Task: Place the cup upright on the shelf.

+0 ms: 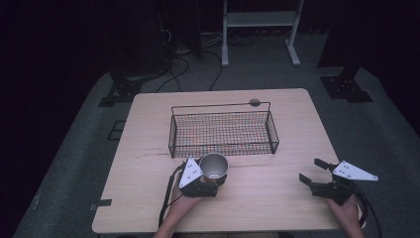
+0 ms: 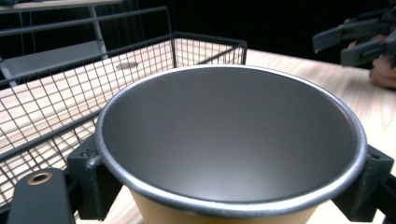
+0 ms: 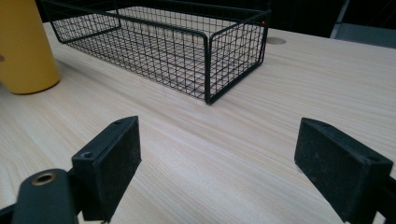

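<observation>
- We read the table (image 1: 277, 208) as the work surface; its near edge is cut off at the bottom of the high view.
- We find the wire basket (image 1: 223, 133) standing empty at the table's middle, so placing anything in it is, in our judgement, not yet done.
- We see the cup (image 1: 213, 167), yellow outside and grey inside, upright on the table just in front of the basket's near wall; in the right gripper view its base rests on the wood.
- We judge the grasp complete and the lift and transfer outstanding.
- The left gripper (image 1: 208, 186) has its jaws pinching the cup's sides below the rim.
- The right gripper (image 1: 317, 181) rests well apart, jaws spread, holding nothing.
- The cup's bottom interior is too dim to make out.
</observation>
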The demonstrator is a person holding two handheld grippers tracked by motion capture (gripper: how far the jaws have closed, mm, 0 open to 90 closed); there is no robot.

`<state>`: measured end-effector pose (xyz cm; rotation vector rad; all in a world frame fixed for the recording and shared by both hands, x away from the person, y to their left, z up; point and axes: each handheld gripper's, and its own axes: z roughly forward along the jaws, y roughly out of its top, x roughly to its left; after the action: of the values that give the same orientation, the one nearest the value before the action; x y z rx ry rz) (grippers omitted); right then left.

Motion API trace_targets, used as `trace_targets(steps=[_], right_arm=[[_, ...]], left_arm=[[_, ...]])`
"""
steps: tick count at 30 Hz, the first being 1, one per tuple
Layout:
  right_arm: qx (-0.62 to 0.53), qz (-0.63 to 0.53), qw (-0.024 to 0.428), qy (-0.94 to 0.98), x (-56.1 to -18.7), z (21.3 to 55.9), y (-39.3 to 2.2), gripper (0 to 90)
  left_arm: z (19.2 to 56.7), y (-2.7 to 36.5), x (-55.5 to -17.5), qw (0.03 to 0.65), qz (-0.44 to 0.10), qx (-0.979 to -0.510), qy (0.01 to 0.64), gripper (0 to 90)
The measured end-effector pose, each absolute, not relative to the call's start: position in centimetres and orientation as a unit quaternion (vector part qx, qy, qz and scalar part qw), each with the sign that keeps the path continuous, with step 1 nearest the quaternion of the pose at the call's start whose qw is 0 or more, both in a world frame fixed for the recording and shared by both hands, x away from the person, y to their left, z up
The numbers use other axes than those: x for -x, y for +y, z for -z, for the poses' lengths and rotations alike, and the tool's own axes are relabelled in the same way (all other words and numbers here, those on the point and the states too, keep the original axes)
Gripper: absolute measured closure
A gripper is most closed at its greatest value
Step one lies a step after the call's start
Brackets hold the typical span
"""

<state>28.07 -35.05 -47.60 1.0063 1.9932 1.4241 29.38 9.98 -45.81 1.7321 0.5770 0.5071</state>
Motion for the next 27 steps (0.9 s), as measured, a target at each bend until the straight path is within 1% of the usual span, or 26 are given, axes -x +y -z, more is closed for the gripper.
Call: trace_targets(steps=[5,8,12,17,27], right_arm=[[-0.369,-0.523,0.244,0.729,-28.1,47.6,-35.1,13.5],[-0.369,-0.522,0.245,0.729,-28.1,47.6,-35.1,13.5],[-0.371,-0.524,0.244,0.727,-28.1,47.6,-35.2,13.4],[-0.372,-0.524,0.244,0.726,-28.1,47.6,-35.2,13.4],[-0.374,-0.527,0.244,0.723,-28.1,47.5,-35.3,13.4]], left_arm=[[44.8,9.8,-29.7,0.587,-0.221,-0.743,0.236,12.5],[44.2,9.7,-30.0,0.595,-0.214,-0.737,0.238,12.6],[43.4,9.5,-30.5,0.598,-0.225,-0.733,0.231,12.5],[42.4,9.6,-31.4,0.609,-0.224,-0.722,0.240,12.5],[39.8,9.3,-33.8,0.609,-0.231,-0.721,0.235,12.5]])
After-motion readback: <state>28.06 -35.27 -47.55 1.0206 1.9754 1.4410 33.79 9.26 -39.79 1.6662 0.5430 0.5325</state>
